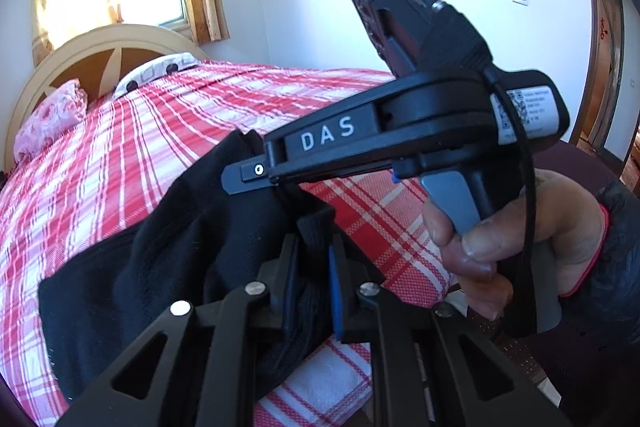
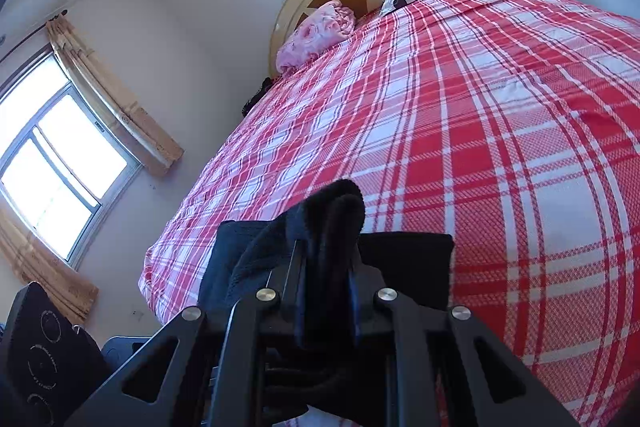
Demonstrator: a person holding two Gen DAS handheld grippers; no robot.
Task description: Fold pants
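The black pants [image 1: 168, 267] lie bunched on the red-and-white plaid bedspread [image 1: 140, 131] near the bed's foot. My left gripper [image 1: 314, 247] is shut on a fold of the black fabric, close to the camera. The right gripper's body [image 1: 400, 131], marked DAS, crosses the left wrist view just beyond, held by a hand [image 1: 500, 239], its tip over the pants. In the right wrist view my right gripper [image 2: 324, 251] is shut on a raised bunch of the black pants [image 2: 332, 211], with more black cloth [image 2: 408, 259] behind the fingers.
The bed's cream headboard [image 1: 120, 39] stands at the far end with a pink pillow [image 1: 52, 119] and a patterned pillow [image 1: 160, 71]. Curtained windows [image 2: 52, 163] are on the walls. A door [image 1: 604, 67] is at the right. A black device [image 2: 44, 347] sits beside the bed.
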